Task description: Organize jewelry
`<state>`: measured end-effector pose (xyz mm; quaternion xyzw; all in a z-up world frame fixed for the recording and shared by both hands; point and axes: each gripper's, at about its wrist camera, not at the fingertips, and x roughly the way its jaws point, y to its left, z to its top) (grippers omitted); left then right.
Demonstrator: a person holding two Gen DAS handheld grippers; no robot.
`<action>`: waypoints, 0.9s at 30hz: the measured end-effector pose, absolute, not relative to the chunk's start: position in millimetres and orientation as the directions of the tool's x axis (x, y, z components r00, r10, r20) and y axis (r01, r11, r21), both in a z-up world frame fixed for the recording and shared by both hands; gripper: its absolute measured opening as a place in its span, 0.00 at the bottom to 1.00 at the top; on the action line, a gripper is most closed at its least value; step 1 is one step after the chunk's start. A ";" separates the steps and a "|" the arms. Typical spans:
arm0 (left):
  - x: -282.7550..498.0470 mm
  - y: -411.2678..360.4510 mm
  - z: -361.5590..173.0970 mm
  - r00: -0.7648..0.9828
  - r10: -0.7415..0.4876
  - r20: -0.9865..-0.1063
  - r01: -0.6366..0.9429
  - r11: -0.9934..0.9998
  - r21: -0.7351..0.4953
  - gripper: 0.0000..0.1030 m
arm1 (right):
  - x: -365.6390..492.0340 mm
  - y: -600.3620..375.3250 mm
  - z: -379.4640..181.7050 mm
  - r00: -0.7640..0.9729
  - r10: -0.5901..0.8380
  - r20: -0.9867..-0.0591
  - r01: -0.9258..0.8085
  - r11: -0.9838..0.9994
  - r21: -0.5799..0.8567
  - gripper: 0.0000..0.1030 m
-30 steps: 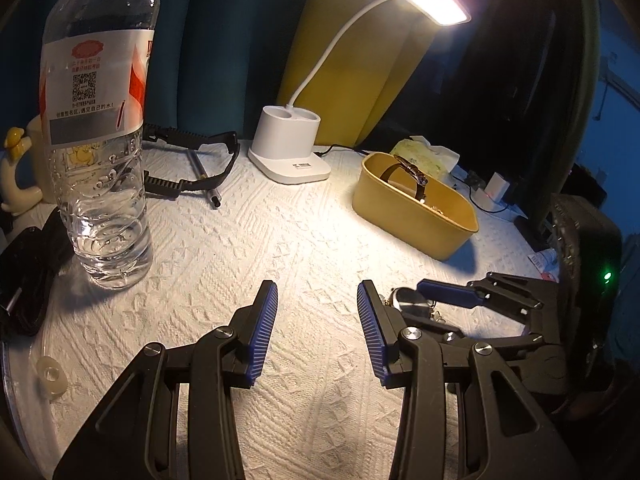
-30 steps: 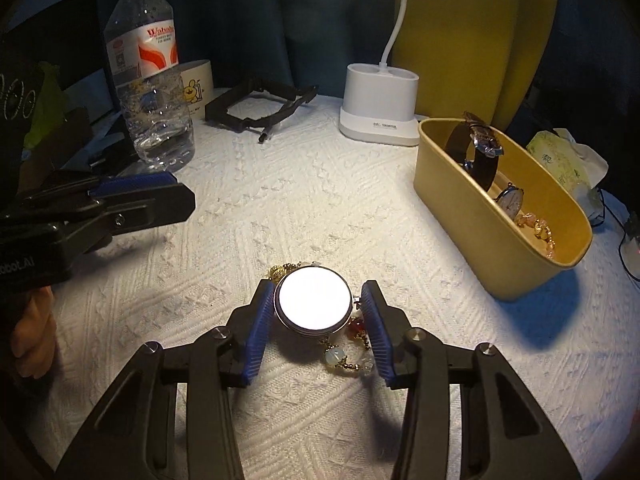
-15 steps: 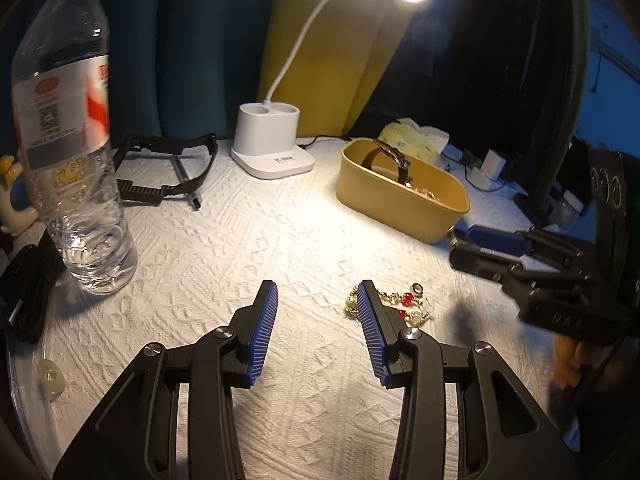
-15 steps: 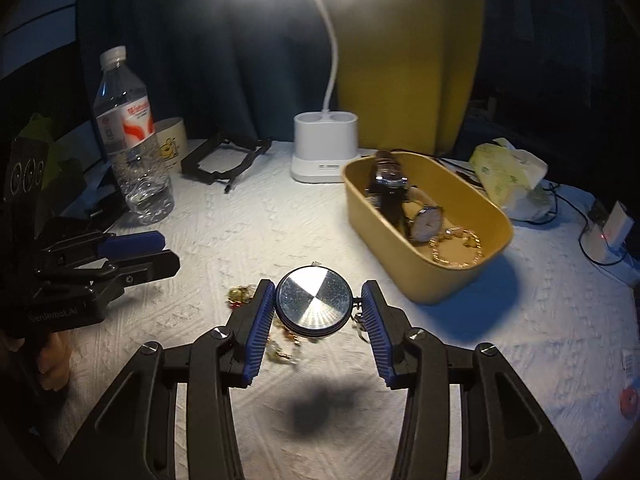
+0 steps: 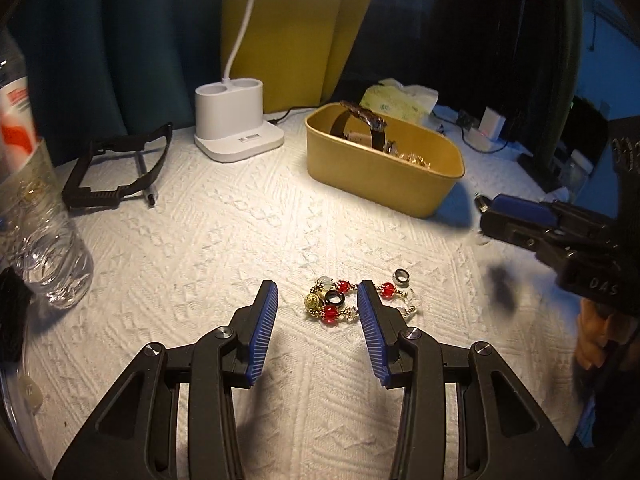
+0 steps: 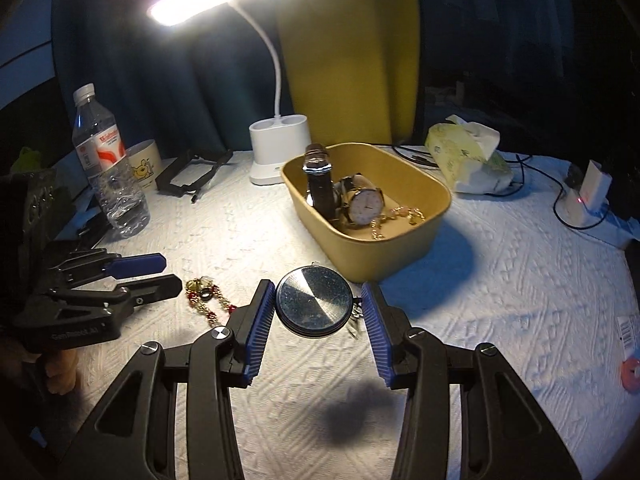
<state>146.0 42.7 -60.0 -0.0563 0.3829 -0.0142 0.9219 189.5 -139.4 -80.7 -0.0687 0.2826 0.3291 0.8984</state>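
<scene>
A round silver pocket watch (image 6: 314, 307) hangs above the cloth, and my right gripper (image 6: 316, 300) is shut on its rim; a short bit of chain dangles at its right side. The yellow box (image 6: 384, 252) just beyond it holds a brown-strap watch (image 6: 320, 184), a white-faced watch (image 6: 366, 206) and a gold chain (image 6: 404, 214). A bracelet of red, gold and clear beads (image 5: 332, 304) lies on the white cloth. My left gripper (image 5: 317, 294) hovers open over the bracelet, its right finger covering part of it. In the left wrist view the right gripper (image 5: 500, 216) is at the right, near the box (image 5: 380, 176).
A water bottle (image 6: 110, 176) and a mug (image 6: 144, 164) stand at the left. Behind are a white lamp base (image 5: 236, 124), a black frame with a pen (image 5: 116, 168), a tissue pack (image 6: 468, 156) and a charger with cables (image 6: 588, 196).
My right gripper has lifted the round watch off the cloth and carried it toward the yellow box. The left gripper has shifted right, so the bracelet now lies between its fingers.
</scene>
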 end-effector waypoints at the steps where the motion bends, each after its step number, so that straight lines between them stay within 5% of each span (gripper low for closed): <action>1: 149.0 41.8 -61.3 0.701 -0.064 -0.710 -0.016 0.994 -0.106 0.43 | 189.6 -140.7 -81.0 0.624 0.552 -0.553 -0.628 0.775 0.065 0.43; 5: 155.6 38.8 -62.2 0.696 -0.055 -0.716 -0.013 0.996 -0.088 0.41 | 192.7 -146.0 -80.3 0.624 0.559 -0.546 -0.627 0.775 0.077 0.43; 8: 161.4 33.9 -63.3 0.687 -0.047 -0.725 -0.003 0.998 -0.068 0.27 | 194.8 -147.7 -79.9 0.622 0.565 -0.542 -0.629 0.773 0.084 0.43; 15: 167.0 32.0 -68.5 0.660 -0.040 -0.750 -0.007 0.998 -0.060 0.19 | 198.2 -150.8 -83.3 0.615 0.570 -0.546 -0.628 0.772 0.099 0.43; 22: 161.6 26.5 -63.8 0.685 -0.049 -0.727 0.018 0.999 -0.050 0.00 | 196.5 -150.5 -82.7 0.613 0.572 -0.546 -0.630 0.770 0.100 0.43; 27: 154.2 20.4 -57.3 0.704 -0.058 -0.708 0.034 0.998 -0.048 0.00 | 193.4 -151.6 -81.0 0.617 0.570 -0.543 -0.627 0.773 0.098 0.43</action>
